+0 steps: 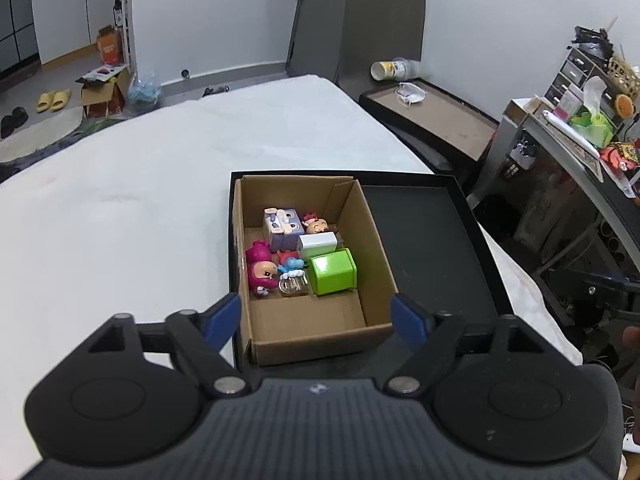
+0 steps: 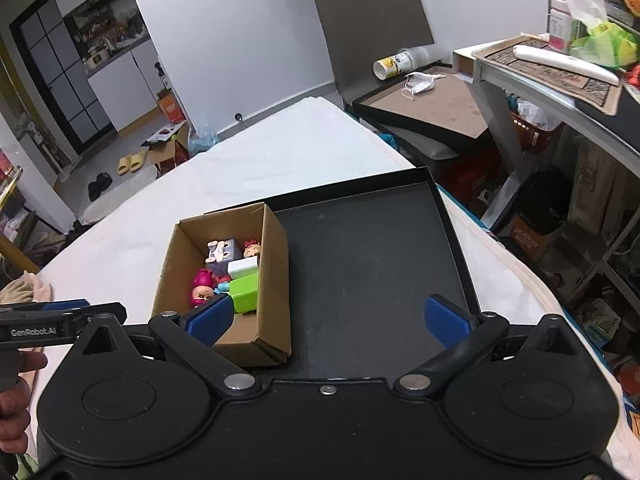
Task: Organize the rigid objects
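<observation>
A brown cardboard box [image 1: 372,236] stands in the left part of a shallow black tray [image 1: 424,224] on the white table. Inside it lie a green block [image 1: 334,271], a white block [image 1: 318,244], a grey-purple cube toy [image 1: 282,227], a pink figurine [image 1: 262,270], a small blue toy [image 1: 292,265] and a red-haired figurine [image 1: 318,224]. My left gripper [image 1: 318,318] is open and empty above the box's near edge. My right gripper [image 2: 328,316] is open and empty over the tray [image 2: 372,264], right of the box [image 2: 274,264]. The left gripper's side [image 2: 48,320] shows at the far left.
The white table [image 1: 140,200] stretches left and behind the tray. A dark side table [image 1: 440,120] with a mask and a tipped paper cup [image 1: 388,70] stands behind. A cluttered shelf [image 2: 560,64] is at the right. Shoes and boxes lie on the floor at the far left.
</observation>
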`<move>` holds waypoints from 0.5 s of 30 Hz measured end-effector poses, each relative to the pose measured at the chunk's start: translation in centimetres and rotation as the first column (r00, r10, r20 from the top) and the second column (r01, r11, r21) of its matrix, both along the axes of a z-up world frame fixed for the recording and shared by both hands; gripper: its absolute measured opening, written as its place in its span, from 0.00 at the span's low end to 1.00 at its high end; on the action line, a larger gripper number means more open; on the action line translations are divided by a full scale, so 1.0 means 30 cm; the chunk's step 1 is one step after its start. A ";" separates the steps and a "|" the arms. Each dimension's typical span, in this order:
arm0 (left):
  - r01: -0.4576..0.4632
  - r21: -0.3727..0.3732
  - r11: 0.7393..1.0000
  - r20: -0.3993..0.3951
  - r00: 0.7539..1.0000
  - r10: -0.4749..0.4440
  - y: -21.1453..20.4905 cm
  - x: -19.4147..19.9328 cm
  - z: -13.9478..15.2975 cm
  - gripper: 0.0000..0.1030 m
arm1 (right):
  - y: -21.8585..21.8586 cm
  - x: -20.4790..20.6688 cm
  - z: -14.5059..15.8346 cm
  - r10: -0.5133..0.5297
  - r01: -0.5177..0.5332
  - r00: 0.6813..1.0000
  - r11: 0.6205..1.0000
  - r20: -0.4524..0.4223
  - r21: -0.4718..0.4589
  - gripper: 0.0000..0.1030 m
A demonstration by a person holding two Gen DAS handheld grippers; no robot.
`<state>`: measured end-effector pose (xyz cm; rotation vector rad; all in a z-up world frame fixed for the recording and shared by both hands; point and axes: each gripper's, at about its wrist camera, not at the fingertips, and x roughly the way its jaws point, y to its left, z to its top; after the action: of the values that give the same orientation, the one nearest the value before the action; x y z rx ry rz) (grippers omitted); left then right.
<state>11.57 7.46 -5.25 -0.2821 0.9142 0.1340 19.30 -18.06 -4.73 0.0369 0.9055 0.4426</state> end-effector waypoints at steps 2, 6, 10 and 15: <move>0.016 -0.008 1.000 0.004 1.000 -0.016 -0.011 -0.025 0.016 0.83 | -0.012 -0.019 0.013 -0.012 0.012 1.000 1.000 0.007 0.003 1.00; 0.029 0.009 1.000 0.033 0.999 -0.029 -0.030 -0.084 0.052 0.92 | -0.036 -0.062 0.035 -0.031 0.030 0.999 0.999 0.020 0.014 1.00; 0.041 0.027 0.999 0.059 0.997 -0.043 -0.044 -0.142 0.081 0.94 | -0.052 -0.104 0.051 -0.046 0.045 0.998 0.999 0.037 0.021 1.00; 0.045 0.071 0.996 0.097 0.994 -0.051 -0.053 -0.210 0.132 0.99 | -0.069 -0.162 0.066 -0.066 0.065 0.997 0.997 0.049 0.031 1.00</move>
<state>5.26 5.87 -1.30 -0.2008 0.8164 0.1061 14.45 -20.13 -2.74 0.0817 0.8466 0.3940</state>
